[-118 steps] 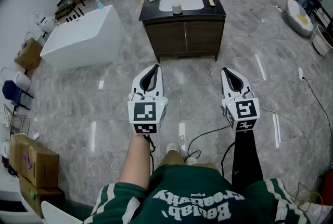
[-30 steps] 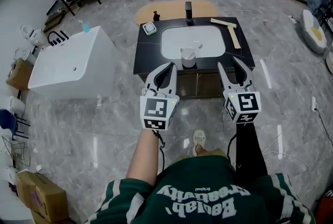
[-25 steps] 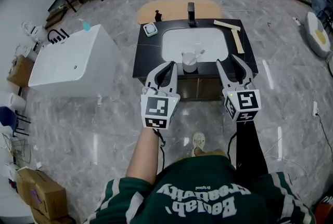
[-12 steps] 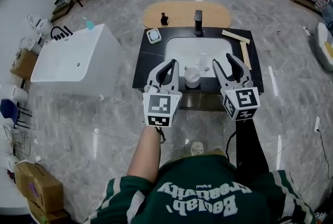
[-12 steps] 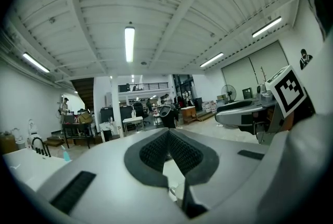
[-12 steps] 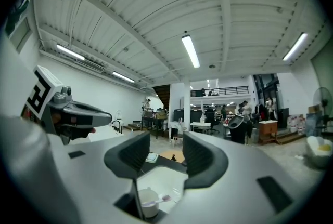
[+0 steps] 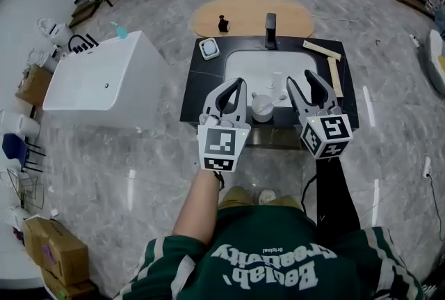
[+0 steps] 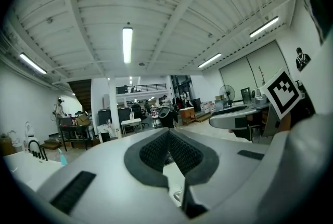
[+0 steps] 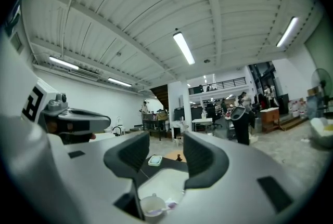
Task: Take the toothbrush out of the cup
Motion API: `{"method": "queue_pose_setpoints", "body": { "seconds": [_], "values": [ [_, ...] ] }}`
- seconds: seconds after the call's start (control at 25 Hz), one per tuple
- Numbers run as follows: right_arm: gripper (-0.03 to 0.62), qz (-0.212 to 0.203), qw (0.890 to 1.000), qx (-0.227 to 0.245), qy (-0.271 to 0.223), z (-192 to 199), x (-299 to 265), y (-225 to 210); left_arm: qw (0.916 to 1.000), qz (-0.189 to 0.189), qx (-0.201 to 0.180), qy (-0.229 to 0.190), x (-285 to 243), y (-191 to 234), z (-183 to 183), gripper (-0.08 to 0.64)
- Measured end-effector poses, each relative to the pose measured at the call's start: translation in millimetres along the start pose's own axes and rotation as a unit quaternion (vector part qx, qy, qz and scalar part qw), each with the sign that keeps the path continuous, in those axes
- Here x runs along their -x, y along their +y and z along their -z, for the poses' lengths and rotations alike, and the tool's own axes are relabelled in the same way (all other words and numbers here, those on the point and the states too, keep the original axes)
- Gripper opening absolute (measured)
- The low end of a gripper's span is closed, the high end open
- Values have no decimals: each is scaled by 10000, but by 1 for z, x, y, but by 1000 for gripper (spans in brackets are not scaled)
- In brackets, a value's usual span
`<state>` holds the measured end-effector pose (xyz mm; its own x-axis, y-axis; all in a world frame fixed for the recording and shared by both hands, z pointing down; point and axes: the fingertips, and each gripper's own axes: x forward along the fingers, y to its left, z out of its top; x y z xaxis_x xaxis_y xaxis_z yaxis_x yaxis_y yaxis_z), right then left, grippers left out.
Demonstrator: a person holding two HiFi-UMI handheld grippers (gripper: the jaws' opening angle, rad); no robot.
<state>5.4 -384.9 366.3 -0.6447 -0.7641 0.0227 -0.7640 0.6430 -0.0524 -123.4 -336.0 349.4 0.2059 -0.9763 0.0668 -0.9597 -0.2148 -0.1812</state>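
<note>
Right tool (image 7: 302, 78) has just spread wider, empty (left tool (image 7: 233, 85) pressed together); the cup (image 7: 262, 109) with its toothbrush (image 7: 277, 97), nearer now, sits at its 8 o'clock, seemingly reachable.

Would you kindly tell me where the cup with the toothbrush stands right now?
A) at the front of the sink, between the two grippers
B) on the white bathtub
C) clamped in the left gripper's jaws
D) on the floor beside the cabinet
A: the head view shows the cup, with the toothbrush in it, at the front of the sink, between the left gripper and the right gripper.
</note>
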Motion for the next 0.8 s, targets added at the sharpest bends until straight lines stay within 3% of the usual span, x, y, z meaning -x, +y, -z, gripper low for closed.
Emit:
{"method": "queue_pose_setpoints", "body": {
  "seconds": [0.44, 0.8],
  "values": [
    [225, 621, 9968, -297, 419, 32, -37, -13, 9980, 635, -38, -8, -46, 17, 10, 0],
    [238, 1071, 9851, -867, 1033, 104, -52, -31, 9944, 1042, 15, 182, -73, 15, 40, 0]
  ]
}}
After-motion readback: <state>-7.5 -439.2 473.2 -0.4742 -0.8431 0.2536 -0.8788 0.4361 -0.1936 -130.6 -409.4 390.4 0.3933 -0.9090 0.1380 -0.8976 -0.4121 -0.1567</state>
